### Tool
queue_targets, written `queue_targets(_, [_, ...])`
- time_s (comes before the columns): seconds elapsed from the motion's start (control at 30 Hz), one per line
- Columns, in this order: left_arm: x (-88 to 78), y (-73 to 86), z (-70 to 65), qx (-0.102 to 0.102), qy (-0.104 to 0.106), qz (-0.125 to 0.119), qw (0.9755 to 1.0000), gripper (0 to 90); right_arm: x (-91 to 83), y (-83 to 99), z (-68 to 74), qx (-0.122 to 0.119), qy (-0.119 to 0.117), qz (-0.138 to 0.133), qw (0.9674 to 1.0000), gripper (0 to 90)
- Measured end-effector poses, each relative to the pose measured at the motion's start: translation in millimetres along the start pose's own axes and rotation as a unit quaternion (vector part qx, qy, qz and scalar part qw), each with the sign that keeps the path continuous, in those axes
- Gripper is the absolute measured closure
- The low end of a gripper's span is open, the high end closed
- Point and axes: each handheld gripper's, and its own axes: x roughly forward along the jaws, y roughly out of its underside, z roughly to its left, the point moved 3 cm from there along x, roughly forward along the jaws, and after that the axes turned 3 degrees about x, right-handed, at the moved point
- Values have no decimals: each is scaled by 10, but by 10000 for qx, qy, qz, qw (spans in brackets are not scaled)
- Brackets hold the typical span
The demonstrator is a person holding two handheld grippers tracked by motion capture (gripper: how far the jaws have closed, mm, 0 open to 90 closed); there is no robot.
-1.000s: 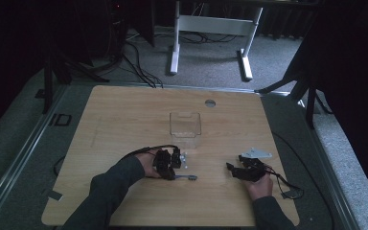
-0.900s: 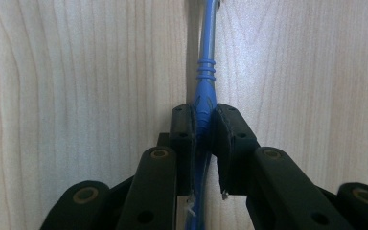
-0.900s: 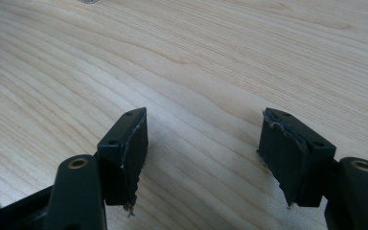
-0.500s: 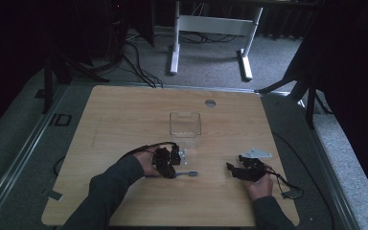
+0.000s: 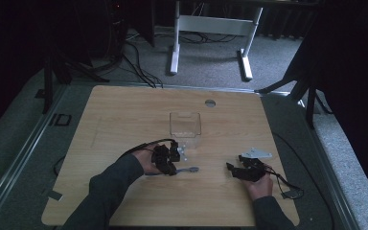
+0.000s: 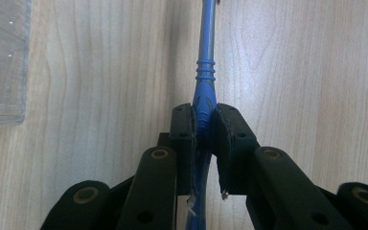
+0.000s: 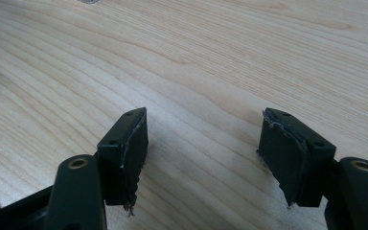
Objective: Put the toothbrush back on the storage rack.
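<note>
A slim blue and grey stick point(image 6: 205, 67), shaped like a toothbrush handle, is clamped between the pads of my left gripper point(image 6: 204, 112), which is shut on it. In the high view that left gripper point(image 5: 175, 167) is left of the table's middle. The stick point(image 5: 188, 169) pokes out of it to the right, just over the wood. My right gripper point(image 5: 231, 167) rests low on the table at the right. Its jaws stand wide apart in the right gripper view point(image 7: 206, 116), with bare wood between them.
A clear plastic box point(image 5: 185, 124) stands on the wooden table point(image 5: 124, 115) just beyond my left gripper, and its edge shows in the left gripper view point(image 6: 2, 62). A round cable hole point(image 5: 210, 102) lies near the far edge. Cables trail from both grippers.
My left gripper has shifted slightly toward the far side of the table with the stick in it. The right gripper has not moved.
</note>
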Motion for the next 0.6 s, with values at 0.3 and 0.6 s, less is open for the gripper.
queue_targets(0.3, [-47, 8, 28, -110, -148, -67, 9998, 787, 0, 0, -1, -1, -1, 0, 10000, 336])
queue_targets(0.6, [-120, 4, 63, -230, -285, -284, 9989, 786, 0, 0, -1, 1, -2, 0, 10000, 336])
